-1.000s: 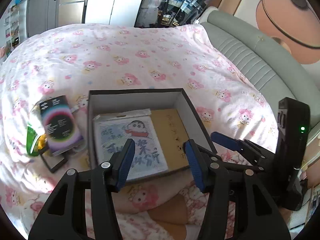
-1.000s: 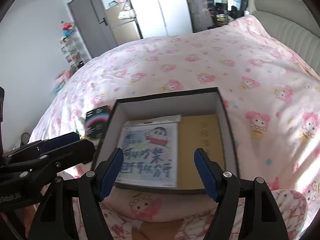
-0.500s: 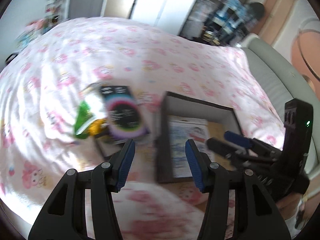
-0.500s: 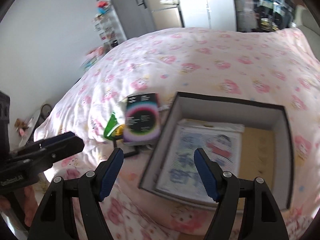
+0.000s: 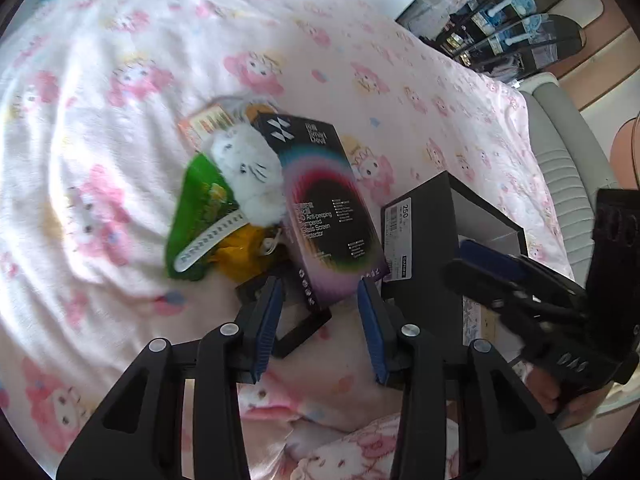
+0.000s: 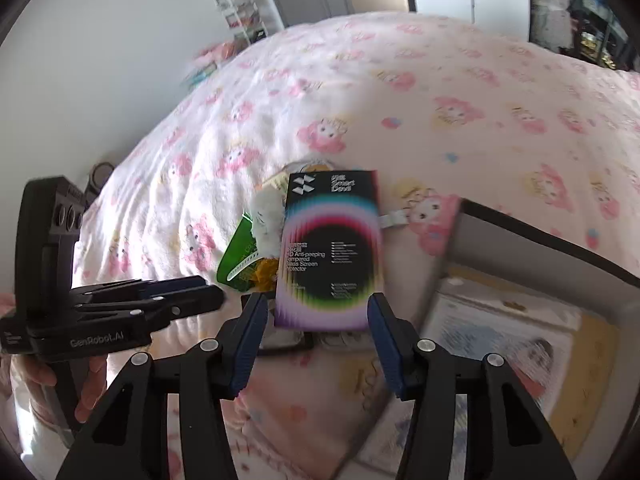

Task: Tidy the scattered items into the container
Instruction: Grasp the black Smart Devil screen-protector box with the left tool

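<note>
A black screen-protector box [image 5: 328,208] with rainbow rings lies on a pile left of the open black container [image 5: 424,248]. In the pile are a white plush [image 5: 250,168], a green packet [image 5: 200,200], a white strap [image 5: 208,240] and a flat black frame [image 5: 300,320]. My left gripper [image 5: 320,316] hovers at the box's near end, its jaws closing, the pads clear of the box. My right gripper [image 6: 316,320] frames the same box [image 6: 332,248] at its near edge, jaws closing too, with no contact. The container [image 6: 520,248] lies to its right.
A cartoon picture [image 6: 492,340] and a tan sheet lie inside the container. All of it rests on a rumpled pink cartoon-print blanket [image 5: 120,80]. The other gripper [image 6: 192,292] and a hand appear at the left of the right wrist view. A grey padded headboard [image 5: 568,168] stands beyond.
Both grippers swung left from above the container to the pile and came lower. Their jaws have narrowed around the near end of the screen-protector box.
</note>
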